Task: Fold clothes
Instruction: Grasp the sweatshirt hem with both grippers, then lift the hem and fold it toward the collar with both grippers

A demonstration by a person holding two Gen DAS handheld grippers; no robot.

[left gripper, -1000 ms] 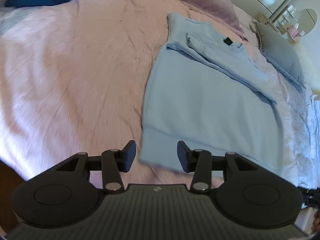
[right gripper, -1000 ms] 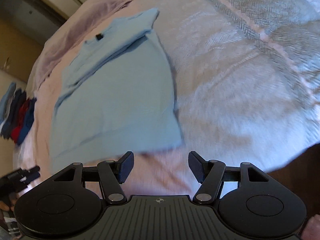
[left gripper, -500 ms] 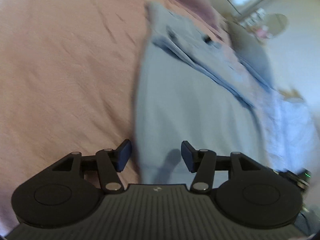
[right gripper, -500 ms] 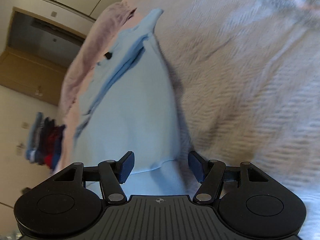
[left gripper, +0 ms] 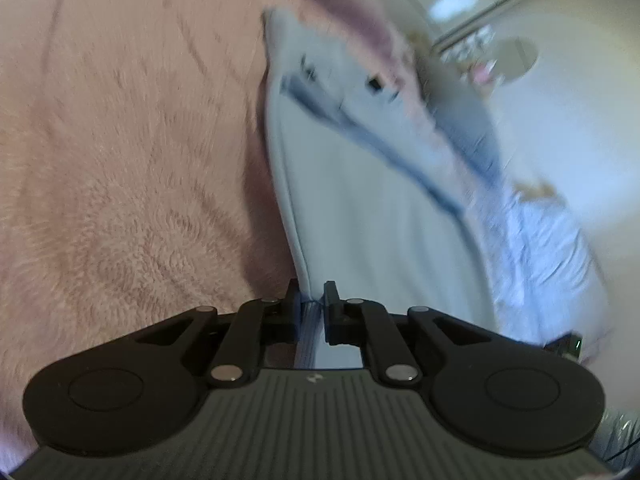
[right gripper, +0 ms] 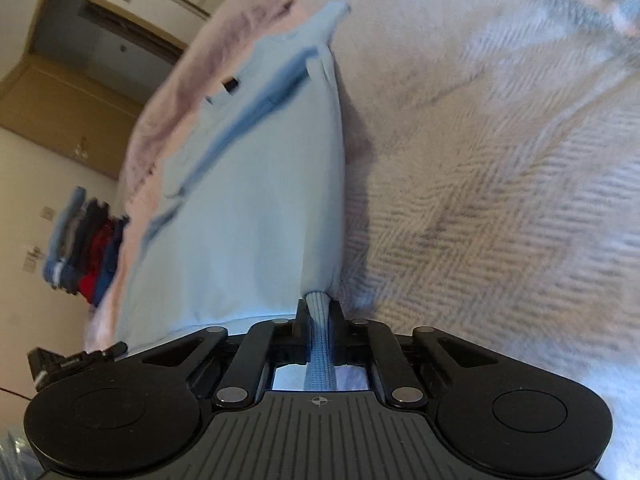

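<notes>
A light blue sweatshirt (left gripper: 360, 208) lies flat on the bed with its sleeves folded across the chest and a small black tag near the collar. My left gripper (left gripper: 311, 300) is shut on the ribbed hem at the garment's left bottom corner. The same sweatshirt (right gripper: 256, 200) stretches away in the right wrist view. There my right gripper (right gripper: 319, 312) is shut on the ribbed hem at the right bottom corner. Both corners are pinched low against the bed.
A fuzzy pink blanket (left gripper: 120, 160) covers the bed left of the garment. A grey-white herringbone cover (right gripper: 500, 160) lies on its right. A stack of folded clothes (right gripper: 84, 256) in red and blue sits far left. A grey pillow (left gripper: 468, 128) lies beyond the collar.
Both grippers dropped down to the sweatshirt's bottom hem and went from open to shut, each pinching one corner of the ribbed hem.
</notes>
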